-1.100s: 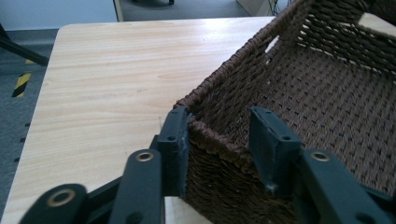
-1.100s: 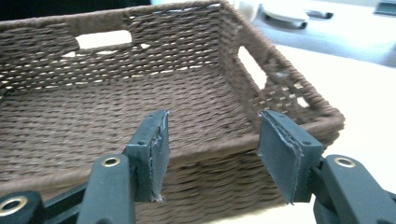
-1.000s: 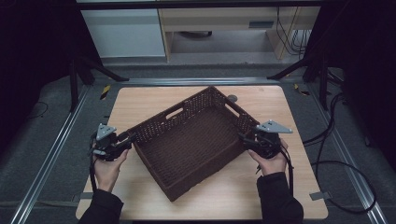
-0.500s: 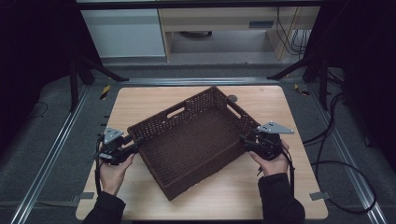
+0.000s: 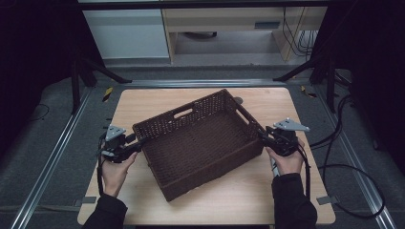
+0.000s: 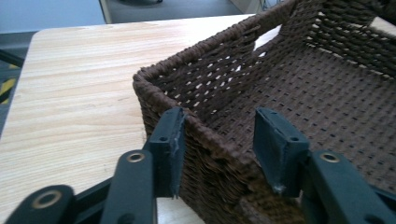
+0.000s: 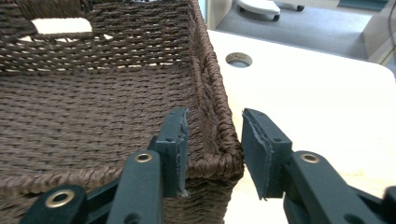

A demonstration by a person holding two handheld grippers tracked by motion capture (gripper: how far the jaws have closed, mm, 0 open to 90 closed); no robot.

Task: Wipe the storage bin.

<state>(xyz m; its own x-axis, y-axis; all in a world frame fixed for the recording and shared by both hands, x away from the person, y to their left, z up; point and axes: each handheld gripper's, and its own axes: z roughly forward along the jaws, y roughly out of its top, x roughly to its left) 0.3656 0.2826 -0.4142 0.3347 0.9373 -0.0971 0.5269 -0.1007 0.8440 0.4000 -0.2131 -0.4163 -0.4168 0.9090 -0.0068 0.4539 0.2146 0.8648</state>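
Brown woven basket (image 5: 200,138) sits mid-table (image 5: 143,102), turned at angle. My left gripper (image 6: 219,140) at basket's left corner, jaws apart, straddling rim. My right gripper (image 7: 212,140) at basket's right corner, jaws apart, one inside wall, one outside. Round hole (image 7: 238,59) in table just beyond basket's far corner.

Baskets: one woven basket (image 5: 200,143) (rim corners between the fingers)
Grippers: two, left gripper (image 5: 136,147), right gripper (image 5: 261,137)
Tables: one table (image 5: 143,102)

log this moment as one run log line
scene: brown wicker basket on wooden table | left claw: open, straddling near corner wall | right claw: open, straddling opposite corner wall | basket: empty
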